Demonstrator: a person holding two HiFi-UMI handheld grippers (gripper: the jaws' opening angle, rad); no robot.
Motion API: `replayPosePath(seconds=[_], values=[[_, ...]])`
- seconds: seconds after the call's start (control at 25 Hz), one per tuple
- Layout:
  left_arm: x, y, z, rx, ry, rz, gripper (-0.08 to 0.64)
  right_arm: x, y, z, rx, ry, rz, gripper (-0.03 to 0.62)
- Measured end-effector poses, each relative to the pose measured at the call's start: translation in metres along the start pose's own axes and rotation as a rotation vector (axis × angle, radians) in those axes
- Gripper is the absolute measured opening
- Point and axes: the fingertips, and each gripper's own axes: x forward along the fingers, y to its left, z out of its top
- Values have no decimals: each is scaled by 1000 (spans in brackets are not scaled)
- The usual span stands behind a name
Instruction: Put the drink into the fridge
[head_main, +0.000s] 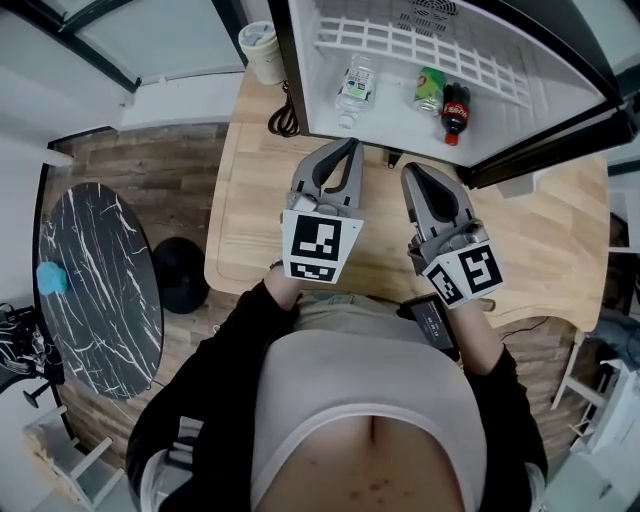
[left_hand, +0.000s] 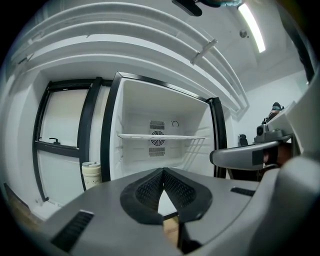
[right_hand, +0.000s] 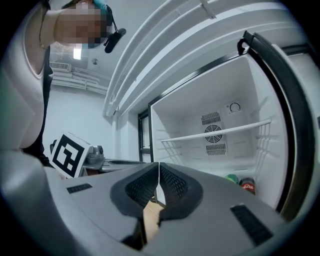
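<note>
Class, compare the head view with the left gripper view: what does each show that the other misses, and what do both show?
Only the head view: three drinks inside the fridge, a water bottle, a green can and a cola bottle, and the black marble table. Only the left gripper view: the fan vent on the back wall and a ceiling light. Both: the open fridge, its wire shelf and the cream cup beside it.

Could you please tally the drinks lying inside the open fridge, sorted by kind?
Water bottle: 1
Green drink: 1
Cola bottle: 1
Total: 3
</note>
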Motion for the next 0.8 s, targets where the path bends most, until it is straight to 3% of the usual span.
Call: replayPosePath(seconds=[0.48, 0.8], values=[[-18, -20, 12, 5, -24, -27, 6, -17, 12, 6, -23, -19, 6, 28], [-48, -66, 17, 4, -45, -36, 6, -72, 17, 9, -23, -31, -5, 28]])
